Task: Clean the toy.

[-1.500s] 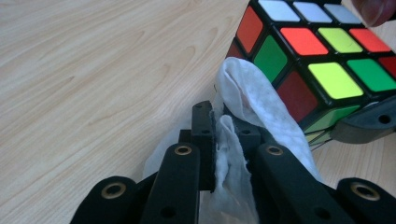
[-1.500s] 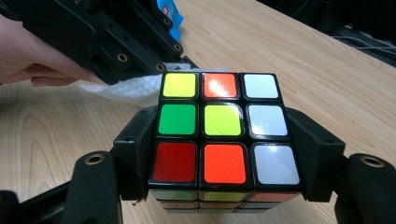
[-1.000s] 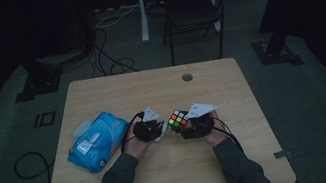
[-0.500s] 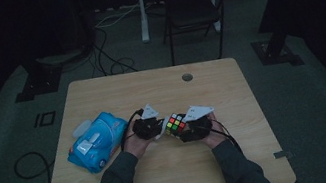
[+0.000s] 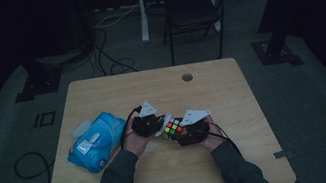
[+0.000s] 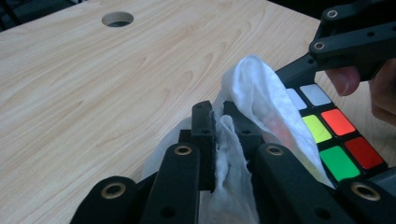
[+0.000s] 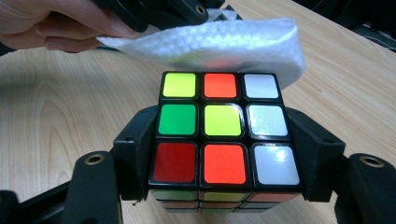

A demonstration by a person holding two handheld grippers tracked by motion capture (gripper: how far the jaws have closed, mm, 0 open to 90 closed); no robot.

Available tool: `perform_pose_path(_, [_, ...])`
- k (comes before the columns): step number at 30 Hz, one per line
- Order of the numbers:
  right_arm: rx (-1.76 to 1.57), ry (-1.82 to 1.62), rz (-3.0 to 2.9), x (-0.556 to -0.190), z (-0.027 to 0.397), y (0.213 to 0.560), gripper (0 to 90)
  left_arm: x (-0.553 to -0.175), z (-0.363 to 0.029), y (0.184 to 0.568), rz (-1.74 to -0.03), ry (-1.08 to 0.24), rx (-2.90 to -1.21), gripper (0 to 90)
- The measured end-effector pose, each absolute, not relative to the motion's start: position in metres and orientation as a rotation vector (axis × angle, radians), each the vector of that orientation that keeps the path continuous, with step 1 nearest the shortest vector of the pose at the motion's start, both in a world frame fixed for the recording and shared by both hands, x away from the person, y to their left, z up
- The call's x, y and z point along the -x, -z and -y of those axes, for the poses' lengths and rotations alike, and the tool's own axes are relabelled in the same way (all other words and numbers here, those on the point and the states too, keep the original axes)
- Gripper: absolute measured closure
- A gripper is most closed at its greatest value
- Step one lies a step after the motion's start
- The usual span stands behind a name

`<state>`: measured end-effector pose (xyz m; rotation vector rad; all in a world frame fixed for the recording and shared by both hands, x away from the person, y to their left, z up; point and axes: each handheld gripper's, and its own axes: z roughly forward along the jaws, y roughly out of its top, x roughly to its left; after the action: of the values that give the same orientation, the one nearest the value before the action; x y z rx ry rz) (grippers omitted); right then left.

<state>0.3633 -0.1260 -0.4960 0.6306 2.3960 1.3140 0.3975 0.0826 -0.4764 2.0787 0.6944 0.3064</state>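
right gripper (image 7: 219, 140) clamped on puzzle cube (image 7: 223, 135), mid-table, right of the blue wipes pack (image 5: 96, 141). left gripper (image 6: 223, 121) pinching white wipe (image 6: 261, 102), which touches the cube's far edge. table (image 5: 101, 97) wooden.

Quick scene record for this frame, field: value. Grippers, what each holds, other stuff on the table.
left gripper: shut on white wipe
right gripper: shut on Rubik's cube, jaws on two opposite sides
wipe vs cube: wipe lies against the cube's far edge
cube top face: mixed colours, unsolved
blue wipes pack: on table, by the person's left hand
table hole: near far edge
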Motion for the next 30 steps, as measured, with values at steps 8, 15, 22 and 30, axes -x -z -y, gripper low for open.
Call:
perform_pose_path(8, [-0.664, -1.321, -2.370, -0.365, 0.130, 0.494, 34.3, -0.389, -0.083, 0.466, -0.668, -0.329, -2.052, 84.7])
perform_pose_path(15, [-0.684, -1.313, -2.360, -0.367, 0.132, 0.493, 34.2, -0.384, -0.086, 0.464, -0.659, -0.331, -2.043, 84.7])
perform_pose_path(22, [-0.713, -1.300, -2.353, -0.370, 0.132, 0.495, 34.2, -0.375, -0.086, 0.463, -0.635, -0.355, -2.055, 84.7])
perform_pose_path(30, [-0.732, -1.283, -2.348, -0.371, 0.132, 0.496, 34.3, -0.368, -0.085, 0.465, -0.616, -0.358, -2.065, 84.6])
